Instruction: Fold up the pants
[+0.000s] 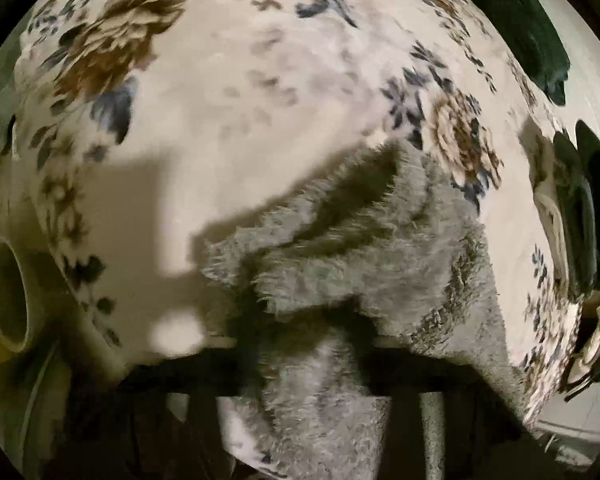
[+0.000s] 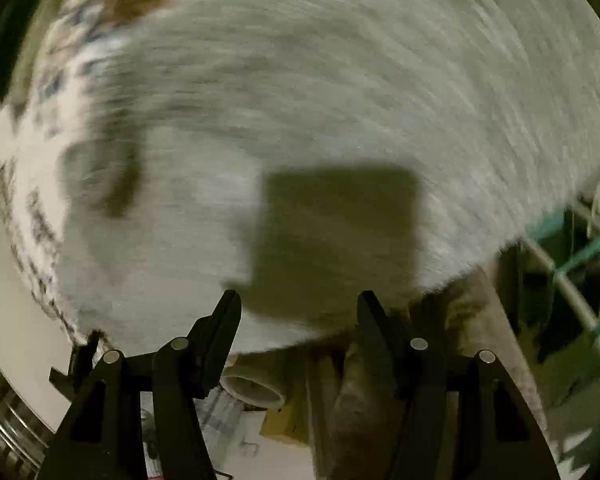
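The pants are fluffy grey fleece. In the left wrist view a bunched part hangs from my left gripper, whose dark fingers are shut on the cloth and mostly hidden by it, above a floral bedsheet. In the right wrist view the grey pants spread flat and blurred across most of the frame. My right gripper is open and empty, its black fingers just over the pants' near edge.
A cardboard tube lies at the sheet's left edge; it also shows below the bed in the right wrist view. Dark green cloth lies far right. A wire rack with teal bars stands right.
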